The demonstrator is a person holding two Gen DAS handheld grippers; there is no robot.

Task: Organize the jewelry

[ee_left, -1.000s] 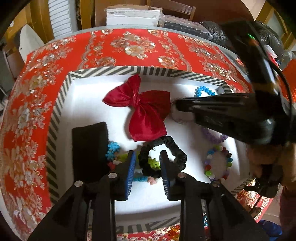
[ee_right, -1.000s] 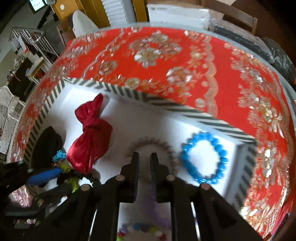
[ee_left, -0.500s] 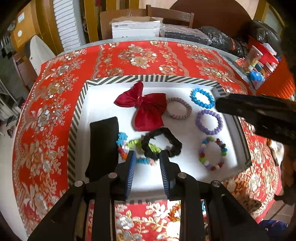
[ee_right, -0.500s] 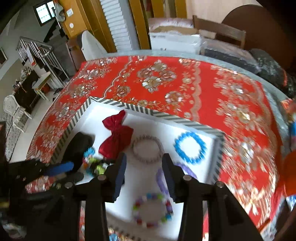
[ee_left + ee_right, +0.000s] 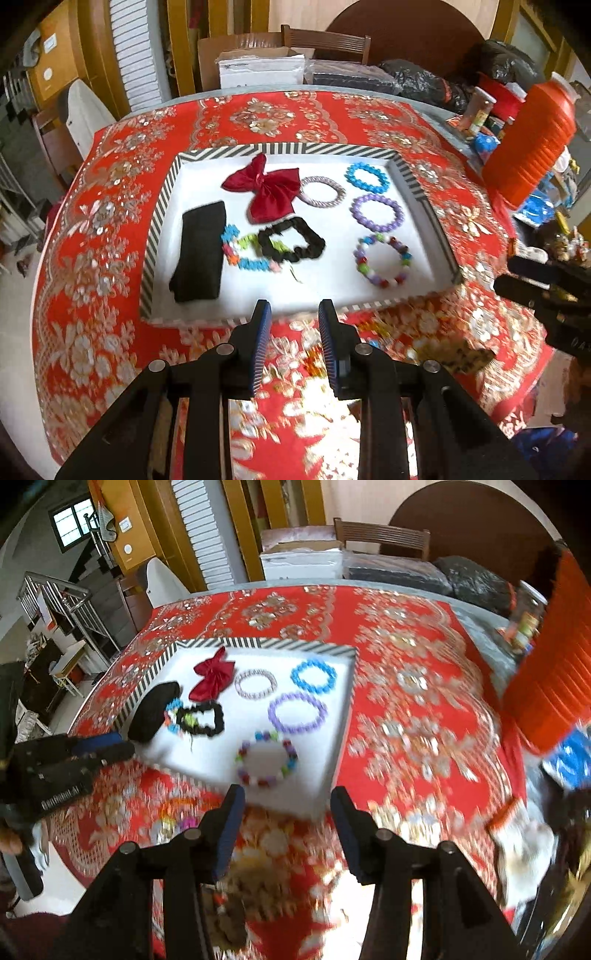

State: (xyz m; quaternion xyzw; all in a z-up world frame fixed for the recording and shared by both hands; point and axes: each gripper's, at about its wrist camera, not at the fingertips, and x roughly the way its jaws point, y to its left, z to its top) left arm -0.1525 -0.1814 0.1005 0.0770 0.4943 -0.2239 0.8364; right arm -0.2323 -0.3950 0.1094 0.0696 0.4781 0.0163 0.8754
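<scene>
bow [image 5: 271, 192]: I see glossy red satin cloth
headband [image 5: 201, 254]: matt black fabric
blue bracelet [image 5: 367, 177]: shiny plastic beads

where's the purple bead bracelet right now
In the left wrist view the purple bead bracelet lies on the right side of the striped tray, between the blue bracelet behind it and the multicoloured bracelet in front.

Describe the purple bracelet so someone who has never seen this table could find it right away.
Find the white tray with the striped rim on the red tablecloth. Three bead bracelets line its right side; the purple bracelet is the middle one. It is all one lilac colour, between the blue bracelet and the mixed-colour bracelet.
</scene>
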